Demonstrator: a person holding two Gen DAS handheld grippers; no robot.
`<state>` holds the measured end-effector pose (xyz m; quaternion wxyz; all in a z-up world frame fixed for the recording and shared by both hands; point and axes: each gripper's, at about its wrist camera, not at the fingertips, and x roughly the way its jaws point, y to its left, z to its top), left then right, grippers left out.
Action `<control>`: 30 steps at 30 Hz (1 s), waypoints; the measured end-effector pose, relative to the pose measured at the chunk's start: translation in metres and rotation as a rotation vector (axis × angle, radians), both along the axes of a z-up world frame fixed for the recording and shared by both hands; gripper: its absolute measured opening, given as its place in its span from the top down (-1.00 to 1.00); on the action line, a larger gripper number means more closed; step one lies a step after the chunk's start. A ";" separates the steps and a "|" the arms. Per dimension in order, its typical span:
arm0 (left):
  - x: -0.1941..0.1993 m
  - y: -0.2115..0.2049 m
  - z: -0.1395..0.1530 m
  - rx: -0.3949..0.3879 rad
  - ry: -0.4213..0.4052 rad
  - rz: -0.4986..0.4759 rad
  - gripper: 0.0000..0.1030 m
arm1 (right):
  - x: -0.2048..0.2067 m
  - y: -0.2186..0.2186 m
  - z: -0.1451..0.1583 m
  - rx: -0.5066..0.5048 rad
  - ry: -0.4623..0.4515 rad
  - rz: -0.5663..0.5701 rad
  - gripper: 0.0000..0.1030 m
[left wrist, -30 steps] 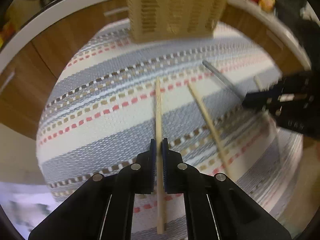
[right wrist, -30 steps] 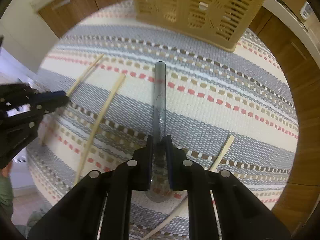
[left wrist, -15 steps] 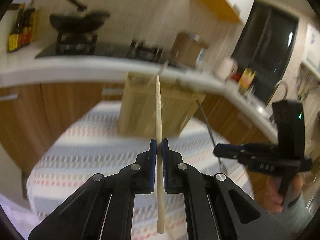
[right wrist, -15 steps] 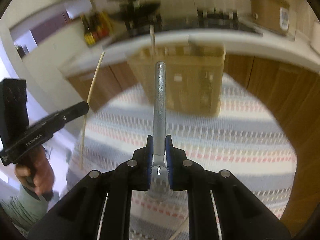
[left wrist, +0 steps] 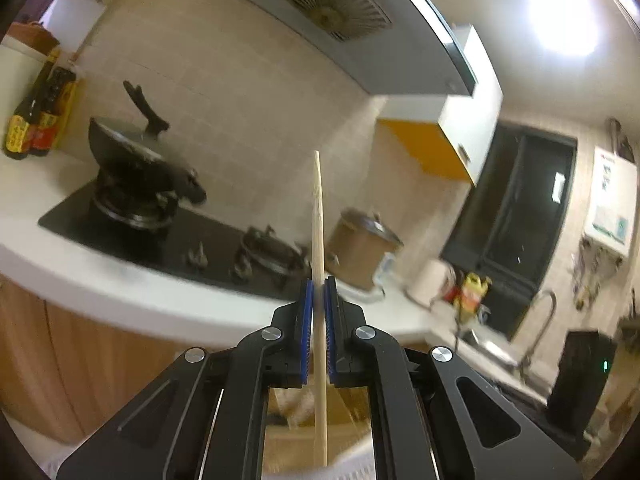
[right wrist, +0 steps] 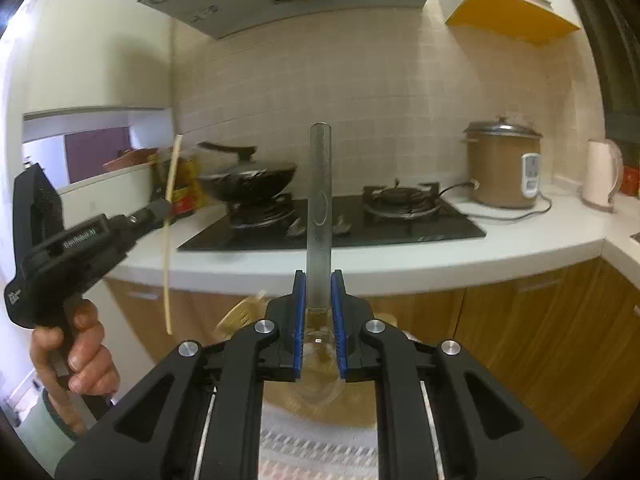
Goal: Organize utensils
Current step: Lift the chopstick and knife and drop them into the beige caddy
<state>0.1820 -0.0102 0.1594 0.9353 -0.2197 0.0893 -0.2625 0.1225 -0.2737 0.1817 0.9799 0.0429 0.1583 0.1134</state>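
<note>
While both tools are raised upright before the stove (right wrist: 332,220), a chopstick (left wrist: 319,240) is clamped in the left gripper (left wrist: 316,300). A spoon (right wrist: 319,208) is pinched by its neck in the right gripper (right wrist: 319,300).

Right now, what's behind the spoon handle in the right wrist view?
Behind the upright spoon, held in the right gripper, are the black stovetop, tiled wall and hood. Wok sits left, rice cooker right. The strip of stovetop directly behind the handle is covered.

A pale wooden chopstick (left wrist: 318,240) stands upright, pinched mid-length in the left claw (left wrist: 316,292). A steel spoon (right wrist: 319,216) stands handle-up in the right claw (right wrist: 318,292).
</note>
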 end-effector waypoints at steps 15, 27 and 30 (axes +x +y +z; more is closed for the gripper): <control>0.076 -0.016 -0.055 0.039 0.059 0.109 0.93 | 0.071 -0.001 -0.044 -0.083 0.044 -0.035 0.80; 0.068 -0.014 -0.073 0.100 0.047 0.121 0.92 | 0.071 -0.007 -0.062 -0.080 0.087 -0.036 0.79; 0.063 -0.007 -0.070 0.105 0.064 0.083 0.87 | 0.063 -0.007 -0.061 -0.076 0.101 -0.023 0.79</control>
